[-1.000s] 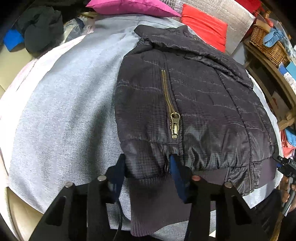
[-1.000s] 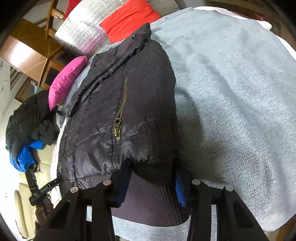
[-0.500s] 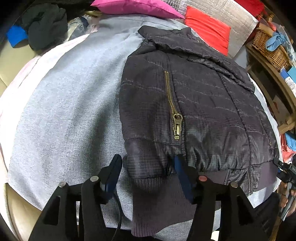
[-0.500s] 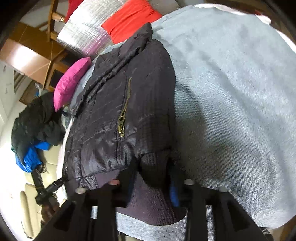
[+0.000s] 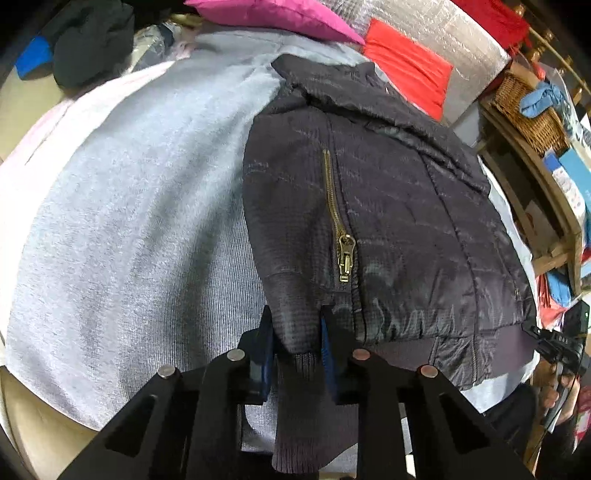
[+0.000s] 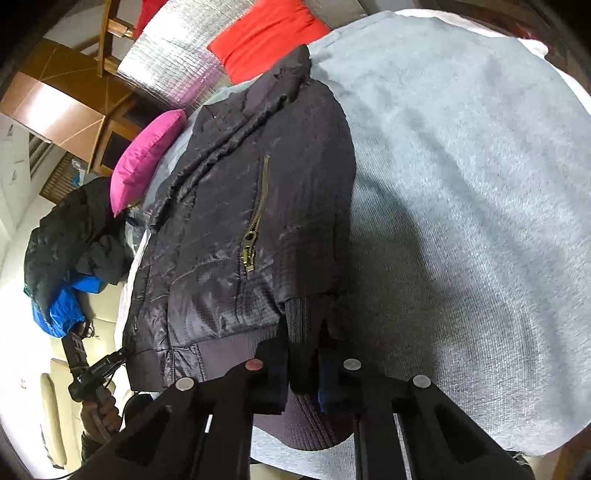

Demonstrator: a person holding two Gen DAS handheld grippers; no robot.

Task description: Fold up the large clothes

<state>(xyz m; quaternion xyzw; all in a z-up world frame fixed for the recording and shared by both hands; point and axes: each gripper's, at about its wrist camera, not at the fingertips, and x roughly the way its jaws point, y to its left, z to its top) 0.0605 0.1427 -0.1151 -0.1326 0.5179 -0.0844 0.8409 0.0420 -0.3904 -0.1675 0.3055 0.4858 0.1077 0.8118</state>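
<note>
Jacket point(image 5: 388, 206) spread flat on a blanket point(image 5: 129, 229), collar at the far end, ribbed hem nearest. Left tool point(image 5: 295, 332) at the near left corner of the hem, jaws closing with a fold of the cuff between them. Right tool point(image 6: 303, 354) at the near right corner, clamped on the ribbed edge. Two pillows point(image 5: 273, 14) behind the collar, side by side. Heap of clothes point(image 5: 88, 40) off the far left edge of the blanket. Wicker basket point(image 5: 532, 110) on a shelf point(image 5: 535, 177) to the right.
</note>
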